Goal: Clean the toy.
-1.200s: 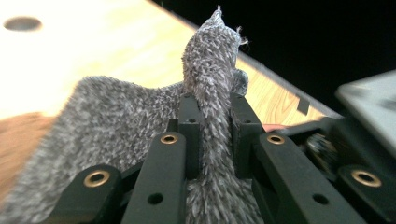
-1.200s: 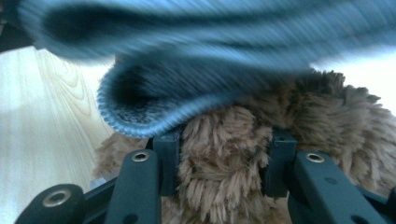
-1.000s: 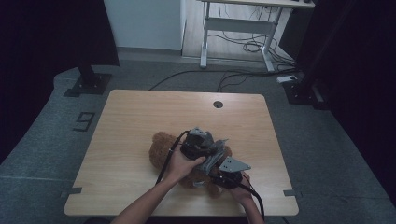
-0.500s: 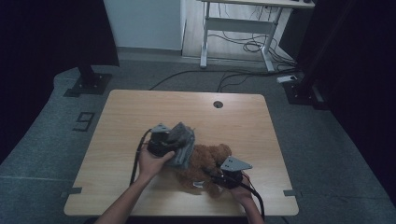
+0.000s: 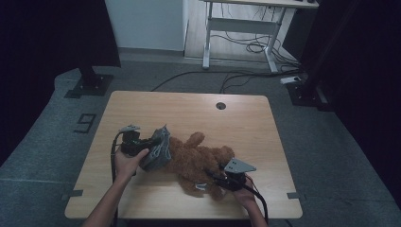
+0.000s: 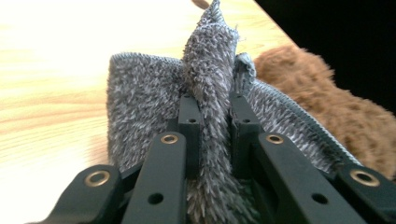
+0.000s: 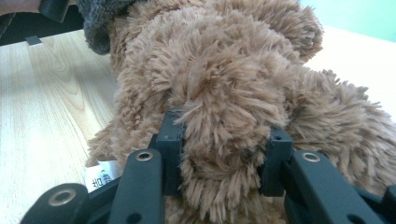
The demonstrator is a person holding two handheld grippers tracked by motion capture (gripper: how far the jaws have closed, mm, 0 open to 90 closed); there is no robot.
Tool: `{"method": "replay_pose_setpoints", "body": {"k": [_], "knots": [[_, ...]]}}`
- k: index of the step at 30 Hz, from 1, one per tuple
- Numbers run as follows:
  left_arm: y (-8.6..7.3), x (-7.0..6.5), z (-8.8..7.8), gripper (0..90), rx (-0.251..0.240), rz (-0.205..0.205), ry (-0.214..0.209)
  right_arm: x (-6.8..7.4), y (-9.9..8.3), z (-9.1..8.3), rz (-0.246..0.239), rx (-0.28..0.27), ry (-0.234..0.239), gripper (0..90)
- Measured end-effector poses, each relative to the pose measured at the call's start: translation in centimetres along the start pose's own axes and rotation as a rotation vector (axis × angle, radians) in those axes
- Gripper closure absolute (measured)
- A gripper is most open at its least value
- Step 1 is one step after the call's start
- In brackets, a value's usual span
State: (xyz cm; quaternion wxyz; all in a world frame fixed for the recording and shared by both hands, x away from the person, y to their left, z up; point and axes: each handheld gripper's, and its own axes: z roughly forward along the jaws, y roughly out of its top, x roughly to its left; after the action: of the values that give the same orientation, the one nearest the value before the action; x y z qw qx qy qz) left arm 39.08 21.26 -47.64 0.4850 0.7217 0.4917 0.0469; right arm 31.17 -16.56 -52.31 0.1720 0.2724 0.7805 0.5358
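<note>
We are in the middle of undressing the brown teddy bear (image 5: 198, 161), which lies on its side on the wooden desk (image 5: 189, 106), toward the front edge and a little right of centre. Our left tool (image 5: 152, 147) is clamped tight on a fold of the grey knitted garment (image 5: 158, 150); in the left tool's own view the fuzzy grey fabric (image 6: 210, 93) stands pinched between the two black jaws, with its ribbed hem running off toward the bear's brown fur (image 6: 327, 102). From above, the garment sits at the bear's left end, bunched against the body, and we cannot tell whether any of it still wraps a limb or the head. Our right tool (image 5: 222, 178) grips the bear low on its body near the front edge of the desk; its view shows the jaws partly closed and sunk into a thick tuft of plush (image 7: 224, 154), with a small white label (image 7: 100, 179) peeking out beside it. We judge this to be the pulling-off step: one tool anchors the toy while the other draws the clothing away. The next move probably calls for keeping the anchor firm and carrying the grey fabric further leftward, clear of the fur, without letting the pinch slip.
</note>
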Motion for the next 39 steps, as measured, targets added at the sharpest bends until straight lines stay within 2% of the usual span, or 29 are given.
{"method": "replay_pose_setpoints", "body": {"k": [2, 4, 9, 12, 17, 20, 22, 24, 27, 30, 34, 39], "knots": [[0.0, -0.1, -0.1, 79.0, -0.005, 0.0, 0.008, 0.0, 0.0, 0.0, 0.001, -0.001, 0.001, 60.9], [0.3, -0.9, 0.0, 79.2, -0.015, 0.026, 0.009, -0.1, 0.0, 0.0, 0.003, 0.002, 0.002, 60.9], [1.5, -5.1, 1.4, 79.2, -0.009, 0.101, -0.075, -0.3, 0.0, 0.0, 0.012, 0.002, 0.003, 61.0], [2.3, -8.6, 3.4, 79.1, 0.021, 0.162, -0.128, -0.2, -0.1, 0.0, 0.011, 0.002, 0.002, 61.0], [3.1, -14.0, 7.2, 79.1, 0.095, 0.272, -0.168, -0.2, 0.0, 0.0, 0.007, 0.003, 0.0, 60.9], [3.4, -16.5, 9.3, 79.0, 0.126, 0.316, -0.173, -0.1, 0.0, -0.1, 0.008, 0.003, -0.001, 61.0], [3.4, -17.2, 10.5, 78.9, 0.151, 0.318, -0.168, -0.1, -0.1, -0.1, 0.008, 0.003, -0.001, 60.9], [3.0, -17.5, 12.0, 78.9, 0.19, 0.335, -0.129, -0.1, -0.1, -0.1, 0.011, 0.004, -0.003, 60.9], [2.5, -17.0, 12.7, 78.9, 0.207, 0.339, -0.108, -0.2, -0.2, -0.1, 0.021, 0.01, -0.007, 60.9], [2.5, -16.4, 12.2, 79.1, 0.201, 0.326, -0.1, -0.2, -0.2, 0.0, 0.018, 0.01, -0.005, 61.0], [2.8, -15.5, 11.5, 79.2, 0.199, 0.325, -0.062, -0.1, -0.2, 0.0, 0.017, 0.008, -0.007, 61.1], [3.0, -13.0, 9.9, 79.1, 0.186, 0.276, -0.025, -0.1, -0.2, 0.0, 0.018, 0.008, -0.005, 61.0]]}}
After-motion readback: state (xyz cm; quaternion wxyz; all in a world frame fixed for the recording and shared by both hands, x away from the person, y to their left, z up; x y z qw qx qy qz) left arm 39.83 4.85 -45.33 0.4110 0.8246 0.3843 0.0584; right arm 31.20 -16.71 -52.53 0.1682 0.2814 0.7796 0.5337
